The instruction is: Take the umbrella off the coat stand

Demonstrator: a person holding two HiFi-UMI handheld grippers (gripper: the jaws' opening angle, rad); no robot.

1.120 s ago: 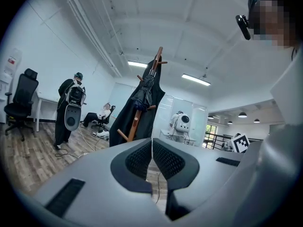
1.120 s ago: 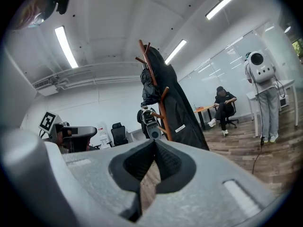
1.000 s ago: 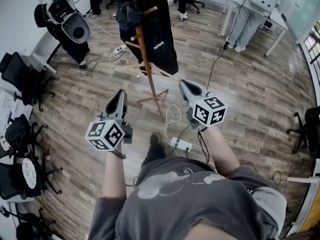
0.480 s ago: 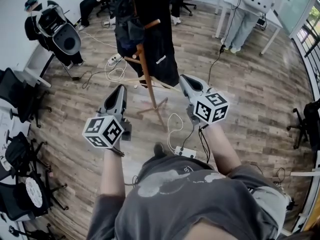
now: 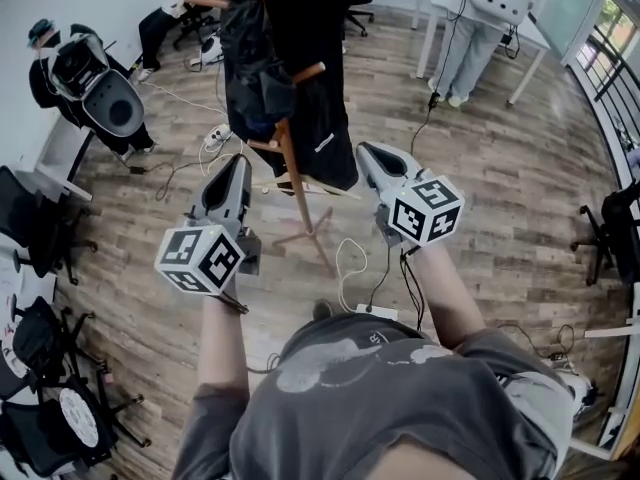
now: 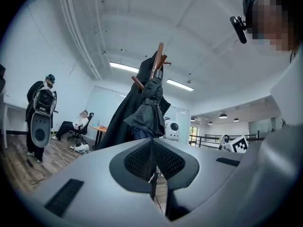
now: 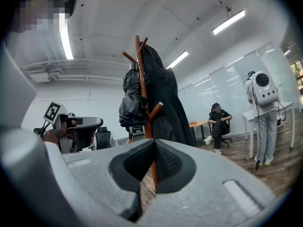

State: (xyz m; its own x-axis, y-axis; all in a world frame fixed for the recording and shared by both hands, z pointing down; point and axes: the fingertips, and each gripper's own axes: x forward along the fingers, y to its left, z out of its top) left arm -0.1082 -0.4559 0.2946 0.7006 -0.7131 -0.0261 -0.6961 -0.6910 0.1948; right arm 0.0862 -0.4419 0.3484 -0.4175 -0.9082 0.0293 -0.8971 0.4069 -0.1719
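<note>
Over a wood-plank office floor [image 5: 500,208] in the head view, with cables [image 5: 345,258] and a power strip [image 5: 375,313] underfoot. Dead centre, a wooden coat stand [image 5: 298,188], draped in a black coat [image 5: 320,98]. On its left side, hanging high up, the folded black umbrella [image 5: 250,73], untouched. Either side of the pole, the left gripper [image 5: 239,161] and the right gripper [image 5: 366,151], both short of the stand, touching nothing. Over to the left gripper view: shut tight, pad against pad, nothing pinched. Straight ahead above the jaws, that umbrella, bundled and hanging against the coat. Now the right gripper view: closed as well, and empty. Beyond the tips, the stand's pole, with the umbrella on its left and the coat on its right.
</note>
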